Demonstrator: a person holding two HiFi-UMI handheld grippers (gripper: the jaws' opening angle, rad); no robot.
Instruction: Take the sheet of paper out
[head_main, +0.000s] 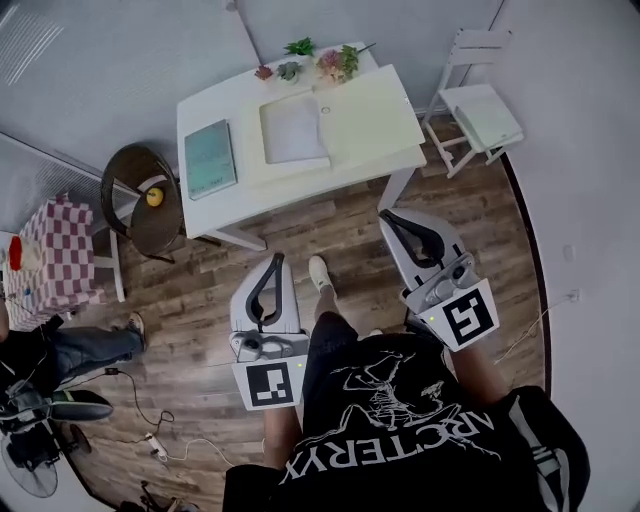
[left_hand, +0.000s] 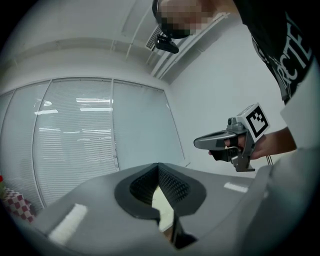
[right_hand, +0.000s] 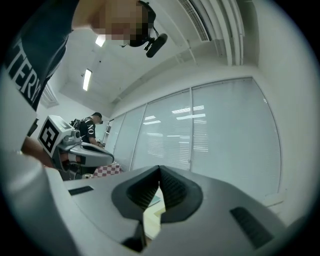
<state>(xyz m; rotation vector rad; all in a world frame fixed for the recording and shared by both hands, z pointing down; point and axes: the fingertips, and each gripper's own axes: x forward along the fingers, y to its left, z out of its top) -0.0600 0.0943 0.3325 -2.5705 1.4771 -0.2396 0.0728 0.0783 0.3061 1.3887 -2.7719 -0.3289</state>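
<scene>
A white flat folder or sheet of paper lies on a pale yellow mat on the white table, far ahead of me. Both grippers are held close to the person's body, well short of the table and pointing towards it. My left gripper has its jaws closed together with nothing between them, as the left gripper view shows. My right gripper is also shut and empty. Each gripper shows in the other's view, the right gripper and the left gripper.
A teal book lies on the table's left part, small potted plants at its back edge. A round dark chair stands left of the table, a white chair to the right. A checkered table and a person's legs are at far left.
</scene>
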